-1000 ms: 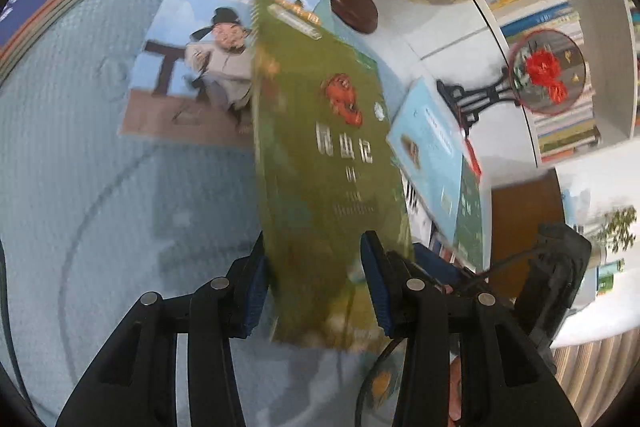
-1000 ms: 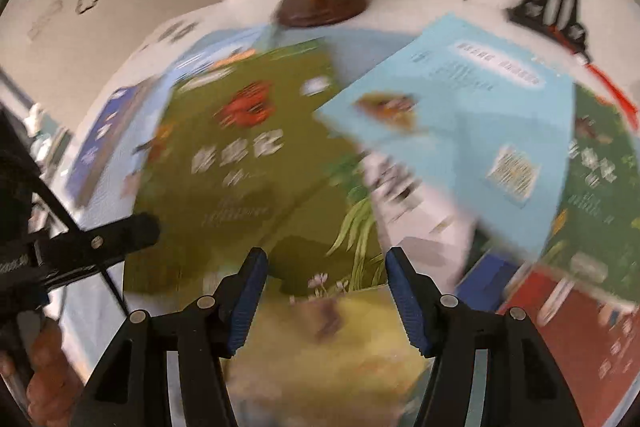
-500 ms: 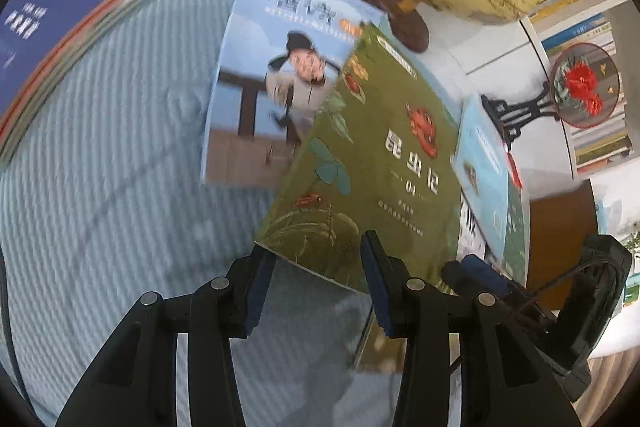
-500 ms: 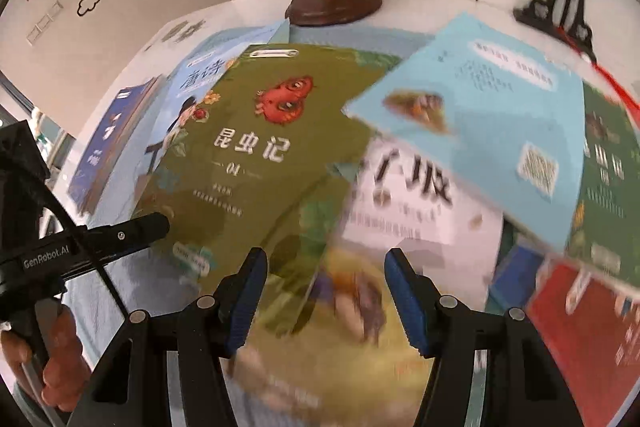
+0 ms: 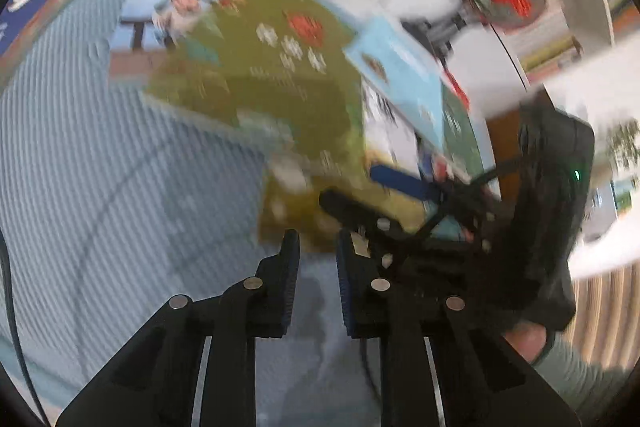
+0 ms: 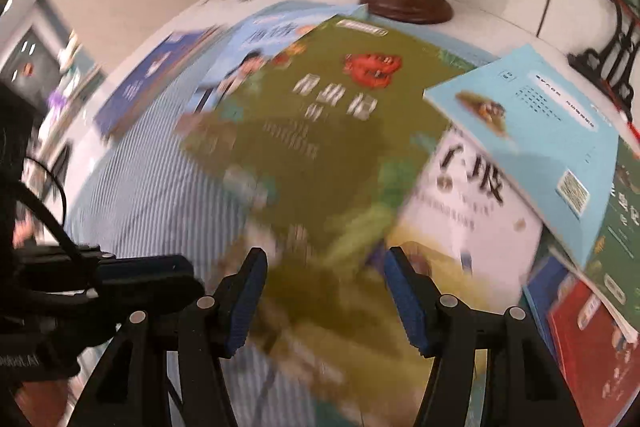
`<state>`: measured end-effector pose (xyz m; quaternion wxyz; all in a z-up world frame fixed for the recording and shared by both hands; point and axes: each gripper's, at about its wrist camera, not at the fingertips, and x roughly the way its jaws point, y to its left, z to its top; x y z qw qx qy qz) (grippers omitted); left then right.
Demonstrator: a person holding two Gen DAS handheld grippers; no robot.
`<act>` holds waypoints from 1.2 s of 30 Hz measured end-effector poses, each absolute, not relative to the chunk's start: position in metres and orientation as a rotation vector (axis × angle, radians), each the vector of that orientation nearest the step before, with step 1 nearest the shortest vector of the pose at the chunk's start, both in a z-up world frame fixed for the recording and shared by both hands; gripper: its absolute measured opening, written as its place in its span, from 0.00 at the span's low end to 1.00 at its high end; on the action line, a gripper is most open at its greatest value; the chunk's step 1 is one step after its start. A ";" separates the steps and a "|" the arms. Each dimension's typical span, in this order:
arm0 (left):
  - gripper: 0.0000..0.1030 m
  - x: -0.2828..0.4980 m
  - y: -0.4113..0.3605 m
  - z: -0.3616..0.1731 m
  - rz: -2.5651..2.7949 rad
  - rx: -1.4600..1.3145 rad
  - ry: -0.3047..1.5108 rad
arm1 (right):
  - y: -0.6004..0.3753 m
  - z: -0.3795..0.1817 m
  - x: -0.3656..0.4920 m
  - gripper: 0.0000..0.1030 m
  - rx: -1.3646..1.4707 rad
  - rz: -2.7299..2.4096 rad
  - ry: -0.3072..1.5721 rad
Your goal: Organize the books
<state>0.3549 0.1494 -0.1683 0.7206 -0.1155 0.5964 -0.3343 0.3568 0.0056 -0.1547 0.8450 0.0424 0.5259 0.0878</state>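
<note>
Green book — just ahead of right gripper.

Left hand-held gripper jaws narrowly parted, right hand-held gripper wide

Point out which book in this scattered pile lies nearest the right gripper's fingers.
The olive-green book with the red insect: its lower edge runs between the open right gripper. The light-blue book lies farther right.

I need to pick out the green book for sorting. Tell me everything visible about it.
The green book is a thin softcover with an olive-green cover, a red insect picture near the top and white Chinese title characters below it. It lies flat, skewed, overlapping the light blue portrait book and partly covered by the pale blue book. Motion blur hides finer print. Neither the left gripper nor the right gripper grips it.
</note>
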 end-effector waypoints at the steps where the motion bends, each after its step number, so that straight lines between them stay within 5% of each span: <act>1: 0.17 0.356 0.151 -0.167 -0.730 -0.258 1.320 | 0.002 -0.155 0.350 0.59 0.106 0.182 1.113; 6: 0.31 0.405 0.163 -0.141 -0.618 -0.299 1.215 | -0.017 -0.154 0.362 0.58 0.250 0.146 1.118; 14: 0.32 0.506 0.154 -0.177 -0.417 -0.257 1.210 | -0.027 -0.151 0.410 0.59 0.300 0.002 1.086; 20: 0.33 0.495 0.139 -0.174 -0.507 -0.217 1.220 | -0.019 -0.153 0.423 0.67 0.252 0.006 1.097; 36: 0.32 0.379 0.201 -0.209 -0.529 -0.441 1.335 | 0.007 -0.153 0.325 0.68 0.181 0.143 1.152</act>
